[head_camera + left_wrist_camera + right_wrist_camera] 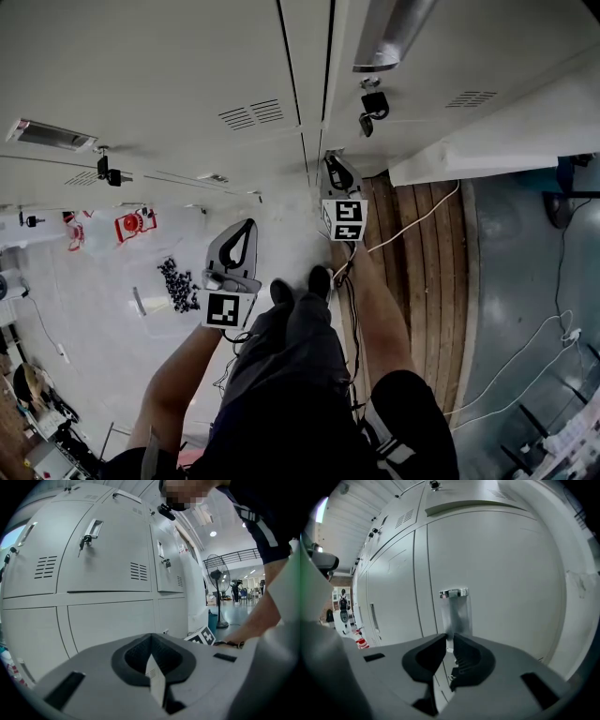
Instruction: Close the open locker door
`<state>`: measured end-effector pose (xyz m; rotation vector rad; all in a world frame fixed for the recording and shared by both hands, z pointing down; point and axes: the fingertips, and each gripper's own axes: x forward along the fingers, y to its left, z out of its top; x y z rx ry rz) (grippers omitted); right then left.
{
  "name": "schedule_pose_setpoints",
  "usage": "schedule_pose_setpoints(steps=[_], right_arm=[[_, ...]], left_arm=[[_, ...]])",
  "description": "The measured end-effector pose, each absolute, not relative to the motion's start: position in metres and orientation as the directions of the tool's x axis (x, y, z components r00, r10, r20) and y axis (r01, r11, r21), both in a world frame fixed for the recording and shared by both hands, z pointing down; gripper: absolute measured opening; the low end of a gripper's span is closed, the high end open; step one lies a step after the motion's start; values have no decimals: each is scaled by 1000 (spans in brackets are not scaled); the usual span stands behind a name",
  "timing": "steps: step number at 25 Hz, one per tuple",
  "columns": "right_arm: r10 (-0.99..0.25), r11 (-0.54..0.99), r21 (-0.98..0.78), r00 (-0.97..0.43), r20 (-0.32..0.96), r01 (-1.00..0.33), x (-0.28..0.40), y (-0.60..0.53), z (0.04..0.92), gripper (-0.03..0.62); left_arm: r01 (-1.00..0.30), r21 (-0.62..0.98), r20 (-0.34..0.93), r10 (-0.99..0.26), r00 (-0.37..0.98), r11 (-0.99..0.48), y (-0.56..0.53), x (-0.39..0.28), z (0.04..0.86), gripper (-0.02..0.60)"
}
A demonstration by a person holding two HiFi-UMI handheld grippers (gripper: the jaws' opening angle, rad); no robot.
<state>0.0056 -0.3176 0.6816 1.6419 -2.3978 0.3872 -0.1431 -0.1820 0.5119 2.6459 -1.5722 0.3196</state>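
Grey lockers [187, 75] fill the wall. The locker door [501, 573] with the chrome handle [454, 606] sits low, dead ahead, and looks close to flush already. Right gripper [450, 637] reaches forward, tipped slightly down, jaws pinched to a slit on the handle's lower edge. That's slick metal, so a slip could leave the door unlatched. Left gripper [151, 637] hangs back, jaws together, empty.

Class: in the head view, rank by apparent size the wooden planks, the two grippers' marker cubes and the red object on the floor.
1. wooden planks
2. left marker cube and right marker cube: alike, unranked
3. red object, smallest, though it lies farther away
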Motion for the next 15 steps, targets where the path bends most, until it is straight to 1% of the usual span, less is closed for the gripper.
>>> schedule_pose_setpoints(steps=[10,15], right_arm=[[-876,349,-49,-345,336,-936,5,-318,681,46],[-879,333,9,-307,365,-943,3,-317,680,43]], left_arm=[[-871,-65,197,-862,468,-488,-181,-142,511,2],[-871,-63,198,-862,467,-487,-181,-143,511,2]])
